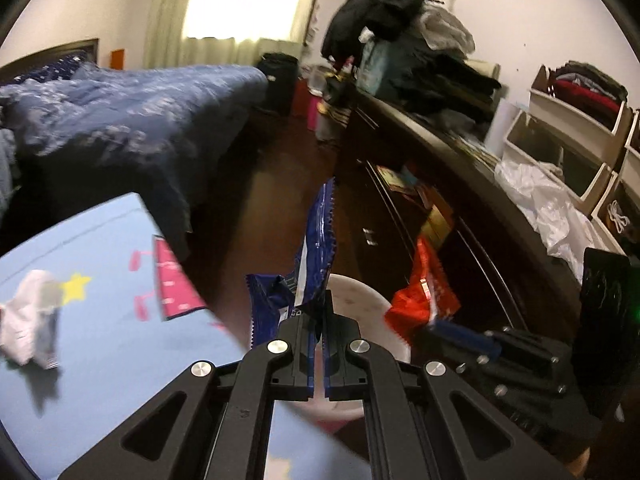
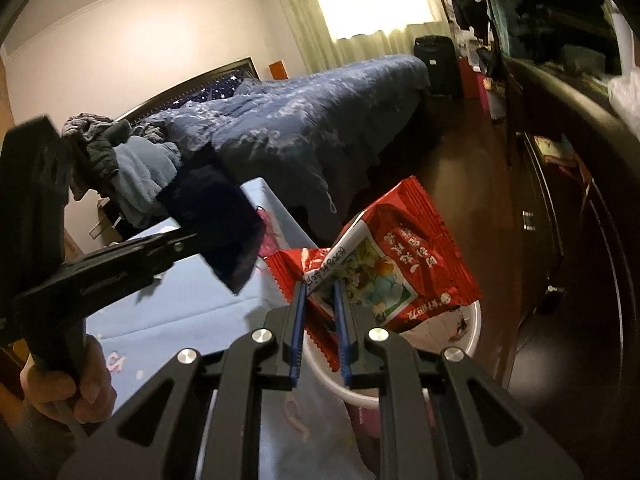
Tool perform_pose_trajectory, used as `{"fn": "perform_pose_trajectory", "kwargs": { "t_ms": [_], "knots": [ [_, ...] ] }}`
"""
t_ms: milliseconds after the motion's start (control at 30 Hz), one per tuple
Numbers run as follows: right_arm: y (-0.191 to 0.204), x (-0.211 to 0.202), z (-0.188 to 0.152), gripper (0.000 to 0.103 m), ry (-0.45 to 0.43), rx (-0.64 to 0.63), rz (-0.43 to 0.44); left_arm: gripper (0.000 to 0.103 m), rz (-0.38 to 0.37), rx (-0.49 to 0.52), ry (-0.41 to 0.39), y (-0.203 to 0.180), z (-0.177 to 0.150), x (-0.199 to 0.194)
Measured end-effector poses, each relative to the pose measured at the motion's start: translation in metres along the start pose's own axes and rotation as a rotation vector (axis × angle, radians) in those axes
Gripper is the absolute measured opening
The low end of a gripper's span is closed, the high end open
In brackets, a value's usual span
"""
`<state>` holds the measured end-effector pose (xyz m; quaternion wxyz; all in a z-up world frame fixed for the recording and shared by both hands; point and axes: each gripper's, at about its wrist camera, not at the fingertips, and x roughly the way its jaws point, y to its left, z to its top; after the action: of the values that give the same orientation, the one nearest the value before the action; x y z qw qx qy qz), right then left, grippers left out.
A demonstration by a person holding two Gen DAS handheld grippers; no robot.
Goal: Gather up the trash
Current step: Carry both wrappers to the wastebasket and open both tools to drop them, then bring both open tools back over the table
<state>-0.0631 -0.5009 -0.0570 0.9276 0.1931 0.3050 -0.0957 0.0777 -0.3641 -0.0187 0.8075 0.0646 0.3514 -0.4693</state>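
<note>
My left gripper (image 1: 320,312) is shut on the lower edge of a blue snack wrapper (image 1: 314,240), which stands up above the jaws. Just beneath it shows the rim of a white bin (image 1: 368,300). My right gripper (image 2: 321,290) is shut on a crumpled red snack wrapper (image 2: 404,252), held over the same white bin (image 2: 470,334). In the left wrist view the red wrapper (image 1: 420,296) hangs to the right of the blue one. The right wrist view shows the left gripper (image 2: 188,240) with the blue wrapper (image 2: 224,224) at left.
A light blue cloth with star prints (image 1: 100,340) covers the table at left, with a crumpled white wad (image 1: 28,320) on it. A bed with a blue duvet (image 1: 132,120) lies behind. A dark dresser (image 1: 460,220) runs along the right. A hand (image 2: 80,384) grips the left handle.
</note>
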Motion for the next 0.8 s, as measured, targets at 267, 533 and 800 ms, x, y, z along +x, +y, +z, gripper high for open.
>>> {"fn": "perform_pose_trajectory", "kwargs": {
  "t_ms": [267, 533, 800],
  "knots": [
    [-0.038, 0.038, -0.005, 0.016, 0.058, 0.080, 0.000, 0.004, 0.013, 0.008, 0.103, -0.005, -0.003, 0.066],
    [-0.058, 0.061, -0.008, 0.018, 0.091, 0.109, 0.009, 0.017, 0.023, -0.015, 0.142, -0.004, -0.007, 0.089],
    [-0.067, 0.065, -0.010, 0.028, 0.095, 0.134, 0.004, 0.049, 0.034, -0.028, 0.119, -0.003, -0.002, 0.089]
  ]
}}
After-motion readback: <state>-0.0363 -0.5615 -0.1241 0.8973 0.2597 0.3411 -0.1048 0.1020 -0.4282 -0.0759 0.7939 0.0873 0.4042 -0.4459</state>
